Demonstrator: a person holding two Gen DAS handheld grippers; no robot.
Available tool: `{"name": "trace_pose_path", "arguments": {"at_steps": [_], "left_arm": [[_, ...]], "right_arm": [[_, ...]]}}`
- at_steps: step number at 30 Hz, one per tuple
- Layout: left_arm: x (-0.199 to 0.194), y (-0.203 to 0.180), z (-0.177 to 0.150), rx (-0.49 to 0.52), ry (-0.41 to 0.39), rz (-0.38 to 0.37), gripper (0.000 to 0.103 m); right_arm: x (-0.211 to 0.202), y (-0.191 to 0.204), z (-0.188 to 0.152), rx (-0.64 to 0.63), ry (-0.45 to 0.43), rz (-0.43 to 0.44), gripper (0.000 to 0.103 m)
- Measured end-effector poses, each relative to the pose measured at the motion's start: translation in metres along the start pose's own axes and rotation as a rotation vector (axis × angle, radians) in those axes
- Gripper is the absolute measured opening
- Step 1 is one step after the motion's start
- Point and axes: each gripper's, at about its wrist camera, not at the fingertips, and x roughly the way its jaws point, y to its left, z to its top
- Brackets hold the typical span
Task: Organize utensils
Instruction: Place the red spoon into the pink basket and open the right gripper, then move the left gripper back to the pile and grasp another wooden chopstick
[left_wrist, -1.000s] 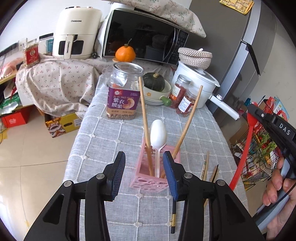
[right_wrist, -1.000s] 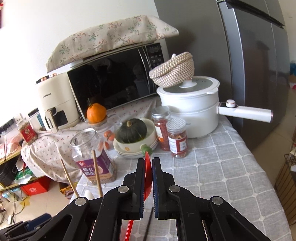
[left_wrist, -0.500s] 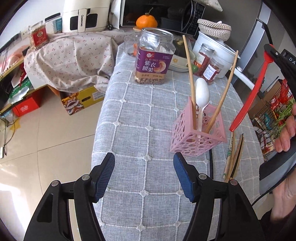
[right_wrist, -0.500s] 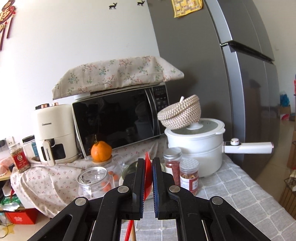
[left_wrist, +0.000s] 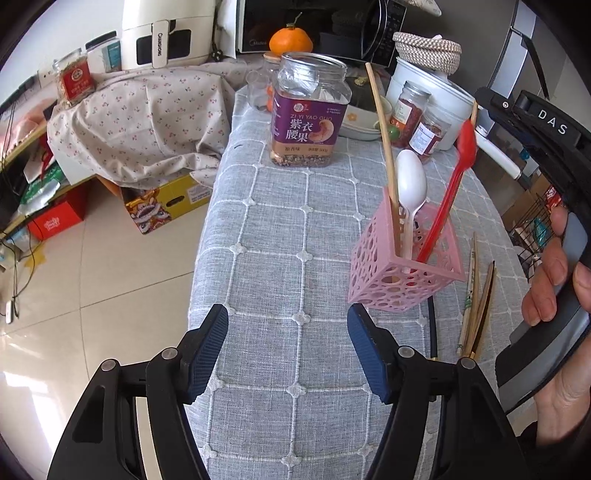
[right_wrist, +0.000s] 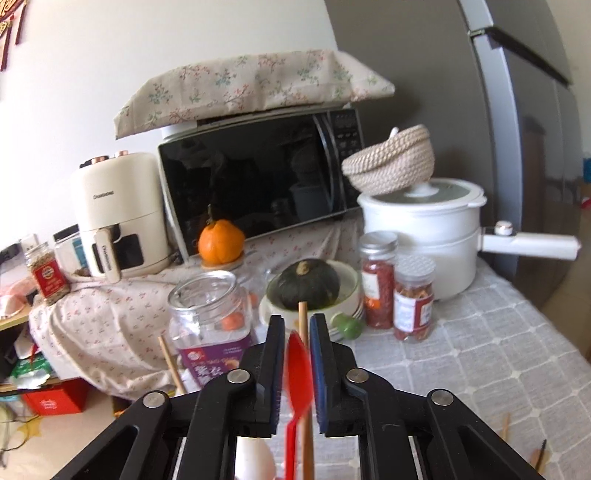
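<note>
Left wrist view: the red spoon (left_wrist: 448, 195) stands tilted in the pink holder (left_wrist: 405, 267) beside a white spoon (left_wrist: 410, 192) and a chopstick (left_wrist: 386, 147), with more chopsticks (left_wrist: 474, 299) lying on the tablecloth (left_wrist: 288, 266) just right of it. The left gripper (left_wrist: 288, 350) hangs spread apart and empty. The right gripper (right_wrist: 297, 354) has its jaws parted around the red spoon's bowl (slightly blurred), no longer pinching it
</note>
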Motion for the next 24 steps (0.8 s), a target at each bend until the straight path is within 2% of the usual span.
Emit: {"name": "trace_pose_path", "arguments": {"at_steps": [1,5,7,9,13,18,24], "left_arm": [[0.0,-0.002,0.0,0.006,0.0,-0.001,0.071],[0.001,-0.014,-0.002,0.031,0.001,-0.004,0.072],[0.001,-0.022,-0.003,0.042,0.002,-0.01,0.073],[0.001,-0.03,-0.004,0.054,0.005,-0.019,0.074],[0.003,-0.05,-0.006,0.086,0.017,-0.034,0.075],[0.007,-0.08,-0.011,0.13,0.038,-0.062,0.077],[0.01,-0.123,-0.02,0.213,0.054,-0.08,0.077]], "right_arm": [[-0.003,-0.002,0.001,0.003,0.003,0.015,0.034],[-0.019,-0.014,0.007,-0.001,0.018,0.032,0.045],[-0.027,-0.027,0.009,0.021,0.042,0.033,0.055],[-0.032,-0.043,0.01,0.038,0.081,0.035,0.06],[-0.042,-0.077,0.008,0.026,0.161,-0.007,0.066],[-0.046,-0.12,-0.007,0.008,0.276,-0.077,0.067],[-0.047,-0.159,-0.025,0.001,0.407,-0.154,0.075]]}}
